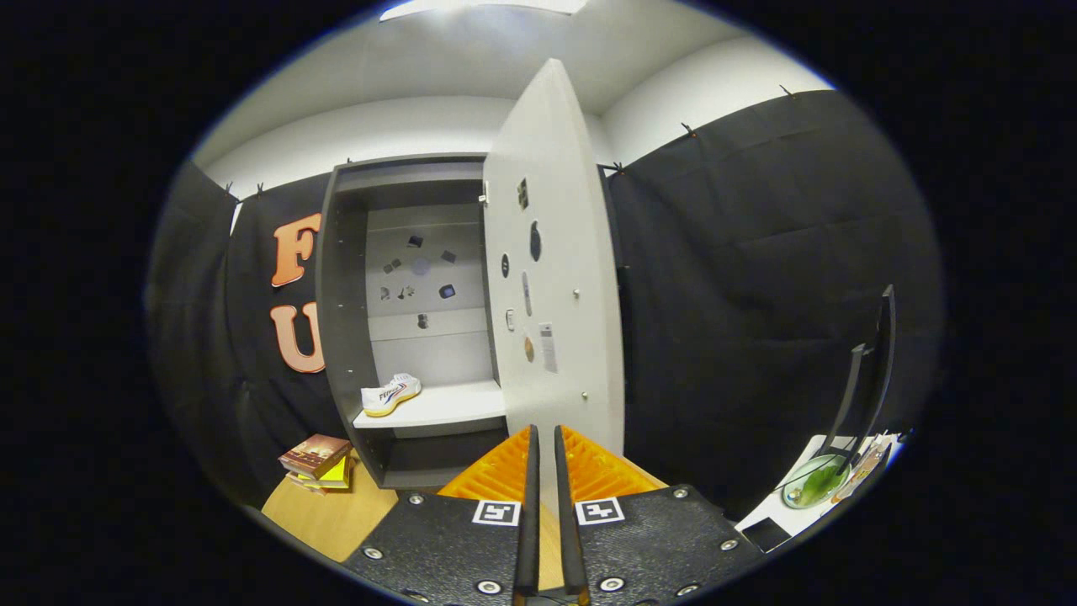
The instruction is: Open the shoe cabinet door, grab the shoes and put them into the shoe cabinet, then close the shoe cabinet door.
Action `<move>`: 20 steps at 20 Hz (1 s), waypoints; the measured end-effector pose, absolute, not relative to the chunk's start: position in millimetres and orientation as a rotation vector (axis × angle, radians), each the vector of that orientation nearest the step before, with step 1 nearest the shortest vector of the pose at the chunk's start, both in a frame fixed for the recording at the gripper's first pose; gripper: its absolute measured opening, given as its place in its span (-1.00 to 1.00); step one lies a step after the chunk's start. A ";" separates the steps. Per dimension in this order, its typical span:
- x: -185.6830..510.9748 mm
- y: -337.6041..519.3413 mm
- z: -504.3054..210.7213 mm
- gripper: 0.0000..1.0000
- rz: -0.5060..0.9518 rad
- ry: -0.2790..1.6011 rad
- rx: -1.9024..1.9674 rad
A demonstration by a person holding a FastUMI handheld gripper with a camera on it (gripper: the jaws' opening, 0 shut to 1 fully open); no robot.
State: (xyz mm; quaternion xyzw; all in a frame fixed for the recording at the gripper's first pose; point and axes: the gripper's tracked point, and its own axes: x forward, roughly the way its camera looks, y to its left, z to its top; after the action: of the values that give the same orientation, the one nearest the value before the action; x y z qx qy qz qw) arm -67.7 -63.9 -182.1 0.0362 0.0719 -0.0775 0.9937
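Pointing at the edge of the open cabinet door (pixel 551 252), the claw (pixel 545 459) held its fingers nearly together, gripping nothing. Beyond them, one white sneaker (pixel 389 394) lay on a shelf (pixel 437 408) inside the shoe cabinet (pixel 345 295), with stacked books (pixel 318 461) on the floor beside it.

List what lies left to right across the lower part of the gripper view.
Stack of books → white shoe on the cabinet shelf → open door, nearly closed gripper at its edge → glass bowl.

No lettering on the shoe (pixel 390 394) or door (pixel 551 278) is legible.
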 end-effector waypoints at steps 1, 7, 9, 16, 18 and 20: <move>-66.8 -55.3 -195.9 -0.80 -0.139 0.164 0.064; -49.1 -7.4 -302.1 -0.57 -0.058 0.328 -0.023; -44.1 5.8 -349.6 -0.38 -0.035 0.404 -0.095; -44.7 39.0 -500.8 0.28 0.090 0.739 -0.111; -41.5 39.2 -534.4 0.46 0.088 0.811 -0.115; -36.6 39.2 -558.9 0.61 0.082 0.858 -0.138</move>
State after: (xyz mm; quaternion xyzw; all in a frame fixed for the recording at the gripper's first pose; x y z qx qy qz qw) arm -36.6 39.2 -558.9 -0.0670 0.4157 0.0395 0.9062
